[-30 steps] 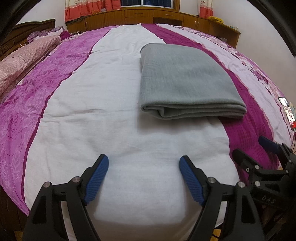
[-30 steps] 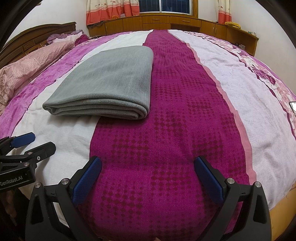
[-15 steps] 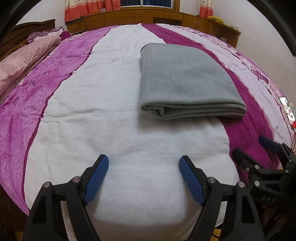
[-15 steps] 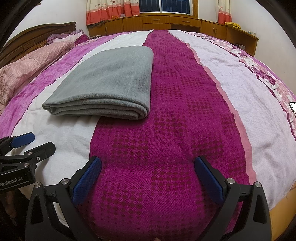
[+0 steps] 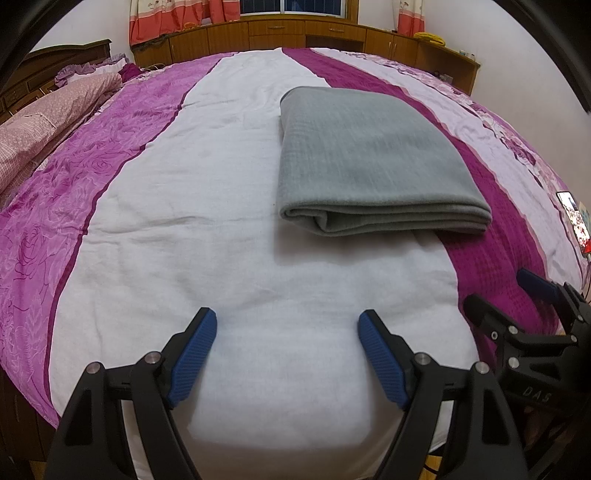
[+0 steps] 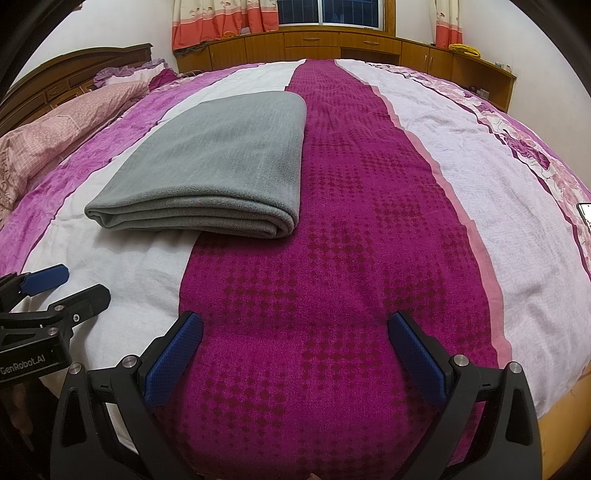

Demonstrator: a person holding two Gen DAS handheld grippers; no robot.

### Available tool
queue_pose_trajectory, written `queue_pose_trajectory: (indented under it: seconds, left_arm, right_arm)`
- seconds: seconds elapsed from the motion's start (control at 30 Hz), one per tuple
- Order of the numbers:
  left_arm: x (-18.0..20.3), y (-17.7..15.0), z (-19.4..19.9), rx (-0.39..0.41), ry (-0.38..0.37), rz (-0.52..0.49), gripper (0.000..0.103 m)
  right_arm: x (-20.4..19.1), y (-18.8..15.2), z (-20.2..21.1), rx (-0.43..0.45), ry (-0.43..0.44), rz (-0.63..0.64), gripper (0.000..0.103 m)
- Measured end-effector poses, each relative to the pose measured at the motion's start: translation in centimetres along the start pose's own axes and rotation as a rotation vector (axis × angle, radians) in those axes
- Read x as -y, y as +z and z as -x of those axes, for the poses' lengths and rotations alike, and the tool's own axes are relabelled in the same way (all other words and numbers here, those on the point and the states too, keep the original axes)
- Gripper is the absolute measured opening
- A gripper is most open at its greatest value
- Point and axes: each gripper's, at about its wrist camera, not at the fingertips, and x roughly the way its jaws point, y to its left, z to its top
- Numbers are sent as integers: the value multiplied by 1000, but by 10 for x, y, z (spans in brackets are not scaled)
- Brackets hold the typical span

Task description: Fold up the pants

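At the far left I see a pink pillow (image 5: pixel 55 110) lying against the wooden headboard (image 6: pixel 74 70) of the bed. Next comes the bedspread (image 5: pixel 155 206), with stripes that run away from me: rose-patterned purple, then white, then dark magenta, then pale pink with flowers.

My left tool (image 5: pixel 286 354) hangs over the near part of the white stripe. Its two blue pads (image 5: pixel 192 358) stand wide apart and nothing is between them, so it is open and empty.

A little to the right and farther away lie the grey pants (image 5: pixel 369 162). They are folded into a flat rectangle of several layers, and the thick folded edges face toward me. The pants rest mostly on the white stripe, and their right edge reaches onto the magenta stripe. Neither tool touches them; both are well apart from the pants, on the near side.

My right tool (image 6: pixel 295 354) is just beside the left one, over the near part of the magenta stripe. Its pads (image 6: pixel 417 354) are also spread wide with only bedspread below, so it is open and holds nothing.

At the far right edge a small lit phone screen (image 5: pixel 572 210) lies on the bedspread. Behind the bed, wooden cabinets (image 6: pixel 332 44) stand under a window with orange curtains (image 6: pixel 221 22).
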Motion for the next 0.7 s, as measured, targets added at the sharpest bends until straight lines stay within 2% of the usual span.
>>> queue_pose_trajectory:
  seconds: [0.7]
  left_arm:
    - [0,1,1,-7,-2,1,83]
  right_arm:
    - [1,0,0,0,-1,1,98]
